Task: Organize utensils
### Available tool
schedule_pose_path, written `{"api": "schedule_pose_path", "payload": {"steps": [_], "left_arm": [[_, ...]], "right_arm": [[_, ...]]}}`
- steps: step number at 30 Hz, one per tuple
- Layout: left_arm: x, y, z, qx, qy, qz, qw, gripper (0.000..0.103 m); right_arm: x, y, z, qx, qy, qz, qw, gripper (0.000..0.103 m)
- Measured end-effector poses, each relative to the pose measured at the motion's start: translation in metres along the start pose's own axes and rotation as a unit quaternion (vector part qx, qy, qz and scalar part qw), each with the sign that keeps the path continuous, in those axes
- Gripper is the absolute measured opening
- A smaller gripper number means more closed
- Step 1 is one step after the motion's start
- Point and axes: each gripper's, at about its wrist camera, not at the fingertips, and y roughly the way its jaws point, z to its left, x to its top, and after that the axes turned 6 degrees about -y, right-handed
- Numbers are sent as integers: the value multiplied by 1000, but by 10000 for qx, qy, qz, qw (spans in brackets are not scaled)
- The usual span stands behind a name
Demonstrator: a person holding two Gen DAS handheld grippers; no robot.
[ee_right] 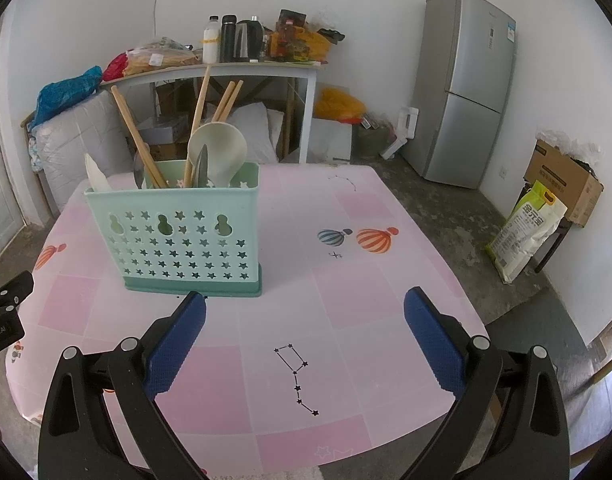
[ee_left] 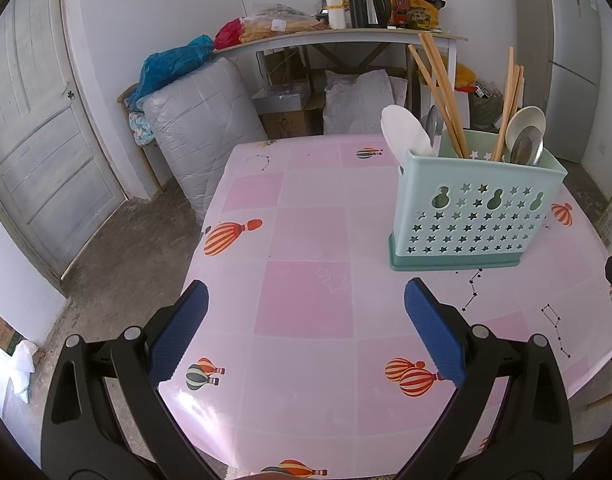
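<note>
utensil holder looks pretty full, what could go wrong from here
The chopsticks lean far out above the utensil holder; a gripper reaching in could catch one and lever it out. The holder is narrow and loaded with tall items, so a sideways knock might tip it on the tablecloth. Both the left gripper and right gripper are open and empty.

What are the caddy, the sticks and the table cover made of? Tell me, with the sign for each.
Caddy: likely moulded plastic, matte mint, with punched star holes. Chopsticks: pale tan and dull, probably wood or bamboo. Table cover: seemingly glossy vinyl, printed with balloons and catching glare.
</note>
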Motion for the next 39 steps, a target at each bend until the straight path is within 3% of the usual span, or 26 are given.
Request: {"api": "schedule_pose_path", "payload": {"steps": [39], "left_arm": [[0, 2, -4, -38, -21, 73, 10000, 94]], "right_arm": [[0, 1, -3, 9, 9, 4, 10000, 97]]}}
